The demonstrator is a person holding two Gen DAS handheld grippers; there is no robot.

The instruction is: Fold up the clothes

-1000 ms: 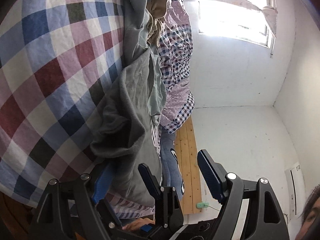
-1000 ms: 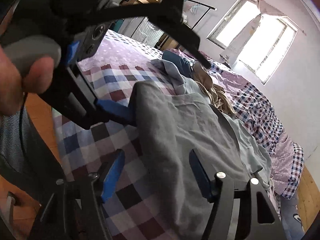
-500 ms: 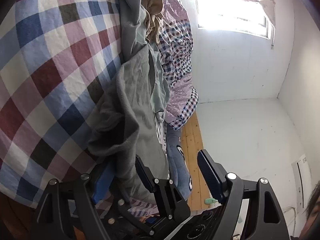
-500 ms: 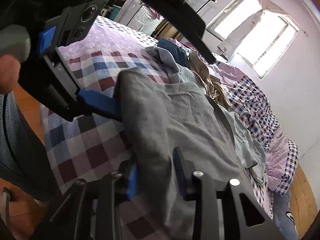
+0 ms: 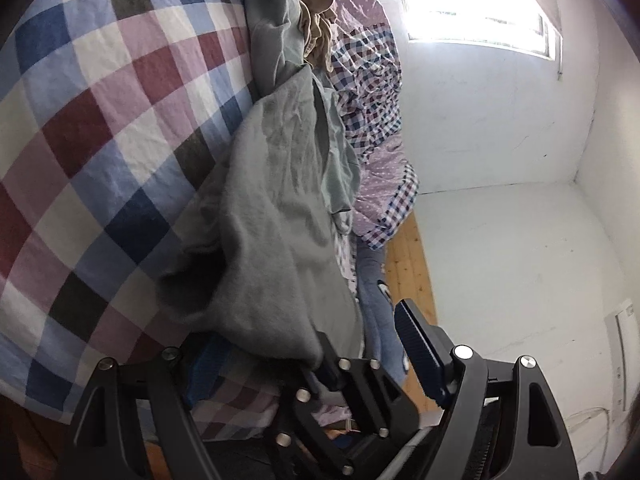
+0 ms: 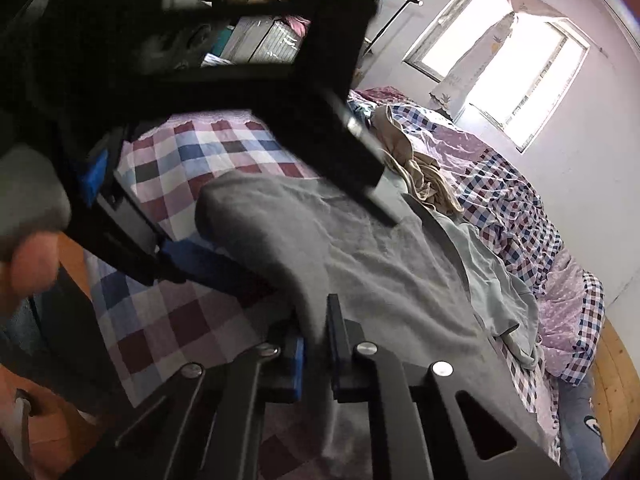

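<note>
1. The right gripper (image 6: 316, 356) has just been closing, and its blue-padded jaws now pinch a fold at the near edge of the grey garment (image 6: 380, 264).
2. The left gripper (image 5: 316, 360) stands wide apart; the garment's edge droops between its jaws, and the right gripper's fingers reach in there too. No pad is seen pressing on the cloth.
3. The grey garment lies spread on the checked bedspread (image 6: 168, 160), at the near side of the bed.
4. A pale green garment (image 6: 492, 280) lies against the grey one's far edge, and a tan garment (image 6: 420, 168) is bunched beyond it.
5. A rumpled quilt (image 6: 516, 208), checked and dotted in purple, fills the far side under the window (image 6: 520, 64).
6. A thumb (image 6: 32, 260) shows at the left edge of the right view.
7. No brand, label or writing can be read anywhere.
</note>
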